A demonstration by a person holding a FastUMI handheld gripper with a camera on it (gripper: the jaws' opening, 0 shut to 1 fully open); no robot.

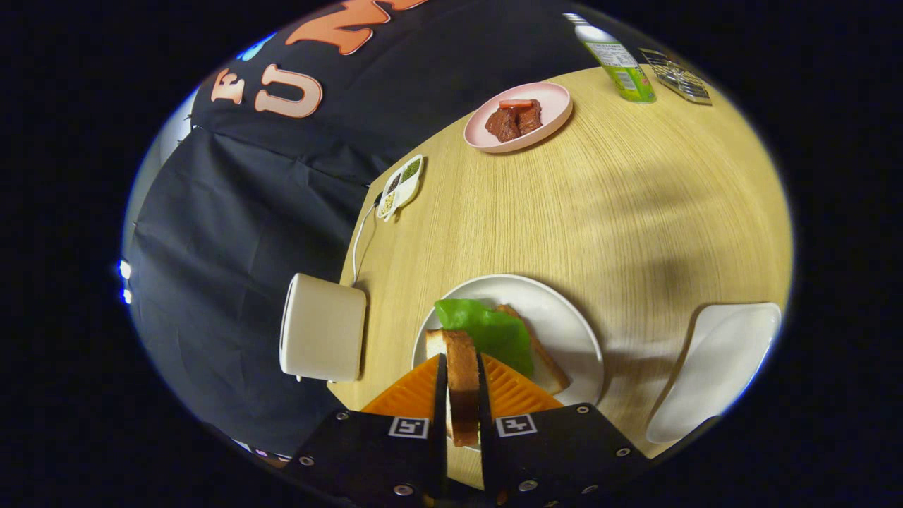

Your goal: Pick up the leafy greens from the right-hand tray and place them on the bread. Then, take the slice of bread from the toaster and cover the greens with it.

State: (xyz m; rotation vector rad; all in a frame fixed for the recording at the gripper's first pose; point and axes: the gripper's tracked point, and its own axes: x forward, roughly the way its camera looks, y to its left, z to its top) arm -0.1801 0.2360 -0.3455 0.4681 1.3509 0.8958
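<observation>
In the gripper view the gripper (462, 374) has its two orange fingers (413, 395) drawn close together, both pressing on the flat faces of a slice of bread (462, 381) that stands on edge between them, crust side up. Just ahead of the fingertips sits the white plate (564, 310), and on it lies the other bread slice (543, 356) with the leafy greens (490, 330) spread flat across it, the green leaf touching the far end of the held slice in this view. To the left of the plate, right at the table's edge, stands the cream toaster (323, 328), its cord (358, 243) trailing away toward a small divided dish of seasonings (400, 186). To the right of the fingers lies the white tray (716, 367). Well beyond, across the pale wooden table (600, 204), there's a pink plate (522, 116) carrying brown chunks of meat (513, 120), then a green bottle (621, 67) and a wire rack (677, 76) just beside it.
</observation>
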